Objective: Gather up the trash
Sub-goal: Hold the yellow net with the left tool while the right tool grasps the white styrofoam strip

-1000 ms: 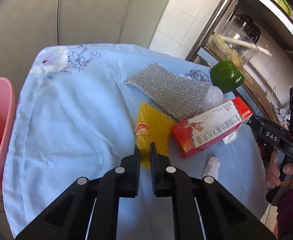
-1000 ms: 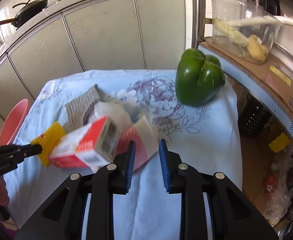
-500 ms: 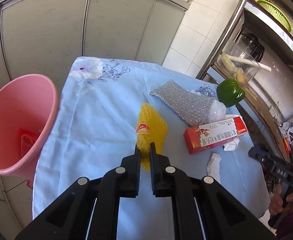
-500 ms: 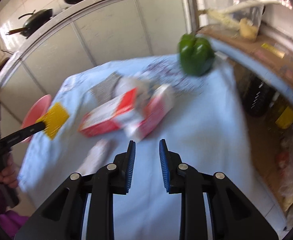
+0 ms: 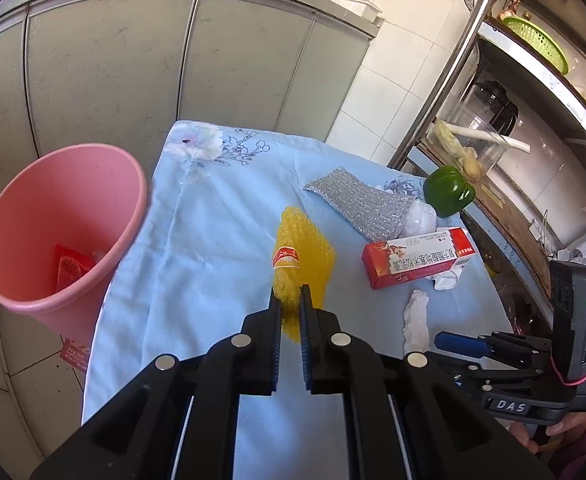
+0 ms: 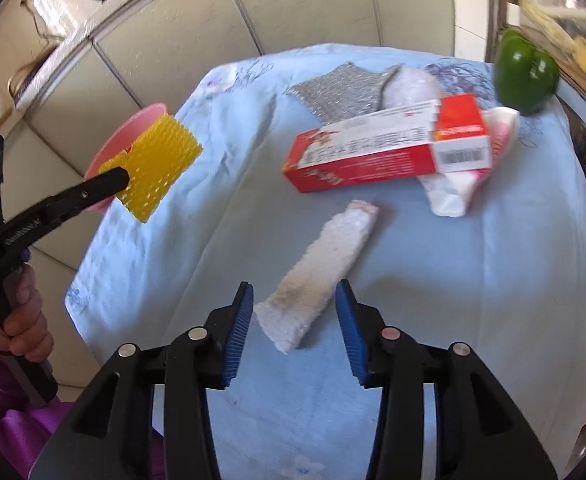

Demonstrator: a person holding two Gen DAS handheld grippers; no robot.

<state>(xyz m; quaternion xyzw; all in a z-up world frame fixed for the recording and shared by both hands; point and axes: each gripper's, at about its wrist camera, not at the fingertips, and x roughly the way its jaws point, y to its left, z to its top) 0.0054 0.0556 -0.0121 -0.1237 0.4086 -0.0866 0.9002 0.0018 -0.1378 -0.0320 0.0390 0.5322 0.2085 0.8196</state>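
Over the worktop's near edge, the right hand-held gripper opens astride a white wad; the left hand-held gripper pinches a yellow pad's edge, which could slip short of the pink bin.

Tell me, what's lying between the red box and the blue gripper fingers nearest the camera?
A crumpled white strip on the blue cloth; its near end sits between the opening right gripper pads, below the red box. Right wrist view.

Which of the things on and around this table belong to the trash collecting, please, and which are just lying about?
Part of the job:
- yellow bubble wrap, held by the left gripper
- white foam strip, between the opening right gripper
- red medicine box
- crumpled wrapper
- pink bin

Probably just lying about:
- green bell pepper
- silver scouring pad
- clear jug on the shelf
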